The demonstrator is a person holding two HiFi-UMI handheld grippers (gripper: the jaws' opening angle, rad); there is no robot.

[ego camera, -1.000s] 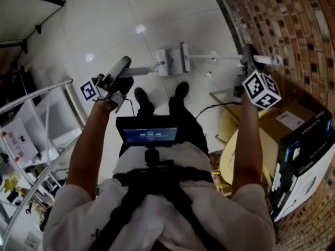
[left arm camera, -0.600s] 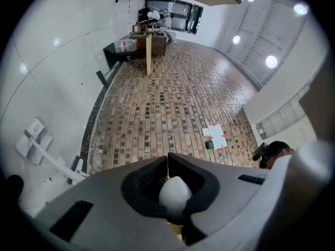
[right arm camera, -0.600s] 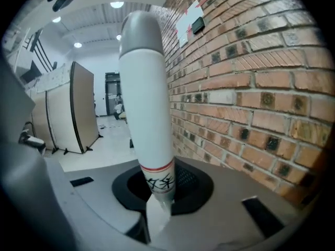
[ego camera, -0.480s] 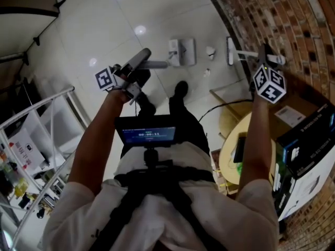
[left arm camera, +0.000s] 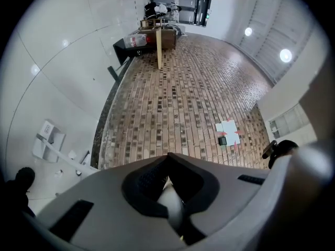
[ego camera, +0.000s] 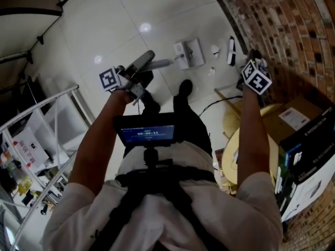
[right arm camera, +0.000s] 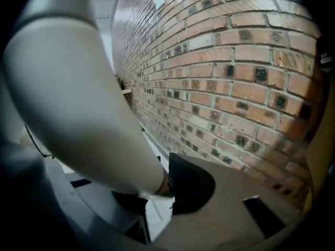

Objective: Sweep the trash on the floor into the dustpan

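In the head view a white dustpan (ego camera: 188,54) lies on the pale tiled floor ahead of the person's shoes. Its grey handle (ego camera: 149,63) runs back to my left gripper (ego camera: 131,73), which is shut on it. In the left gripper view the pale handle (left arm camera: 170,203) is pinched between the pads, and the dustpan (left arm camera: 46,138) shows far left. My right gripper (ego camera: 250,60) is shut on the broom's thick whitish handle (right arm camera: 78,103). The broom head (ego camera: 231,50) stands by the brick wall. Small white trash bits (ego camera: 215,49) lie between dustpan and broom.
A brick wall (ego camera: 282,20) runs along the right. Cardboard boxes (ego camera: 306,140) and a round wooden tabletop (ego camera: 230,156) crowd the right side below it. A white wire rack (ego camera: 36,135) stands at the left. A black cable (ego camera: 214,106) trails on the floor.
The broom head has pulled away from the dustpan to the right, toward the wall. My right gripper has dropped lower. My left gripper has shifted right with the dustpan.
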